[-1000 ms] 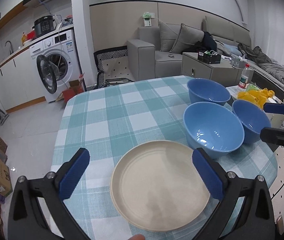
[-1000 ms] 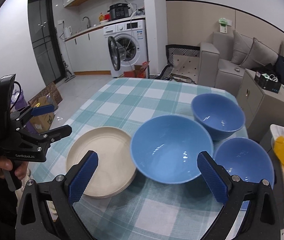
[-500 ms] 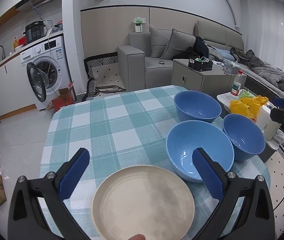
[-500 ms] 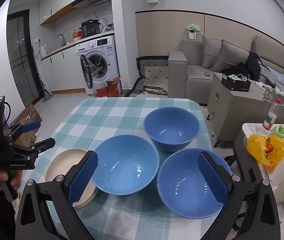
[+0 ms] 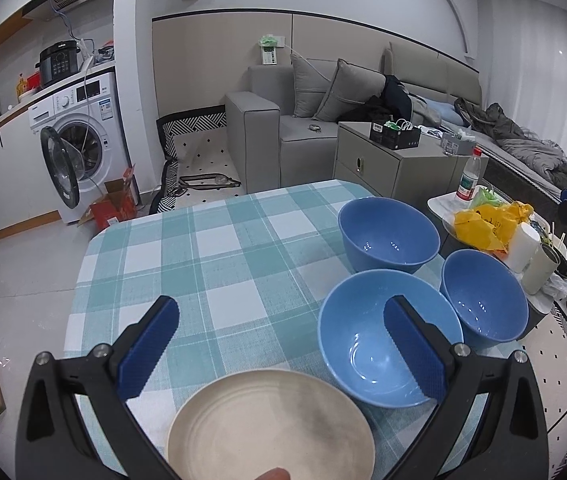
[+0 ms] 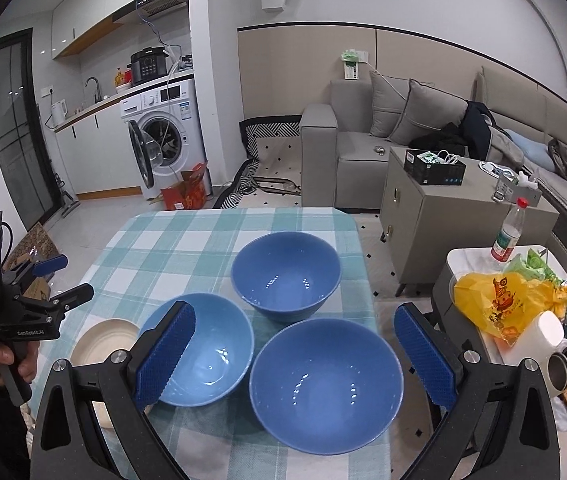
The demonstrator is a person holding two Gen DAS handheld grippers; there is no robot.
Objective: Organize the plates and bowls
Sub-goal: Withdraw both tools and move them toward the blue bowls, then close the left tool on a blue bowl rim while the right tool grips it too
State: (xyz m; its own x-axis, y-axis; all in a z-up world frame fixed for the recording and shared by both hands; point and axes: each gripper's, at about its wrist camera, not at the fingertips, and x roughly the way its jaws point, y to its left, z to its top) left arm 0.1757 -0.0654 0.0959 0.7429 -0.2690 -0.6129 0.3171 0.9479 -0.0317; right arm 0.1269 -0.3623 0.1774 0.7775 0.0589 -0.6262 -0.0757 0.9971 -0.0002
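— How are the grippers held?

— The left gripper (image 5: 279,342) is spread wide above the cream plate (image 5: 269,426), nothing gripped. The right gripper (image 6: 293,354) is likewise released, held over the nearest blue bowl (image 6: 325,386).

— Where are the dishes placed?

— On the checked tablecloth (image 6: 187,240). In the right wrist view, the pale blue bowl (image 6: 205,350) is seen at 9 o'clock of the nearest bowl, the far blue bowl (image 6: 285,276) at 12 o'clock, and the plate beyond the pale bowl, at its 9 o'clock.
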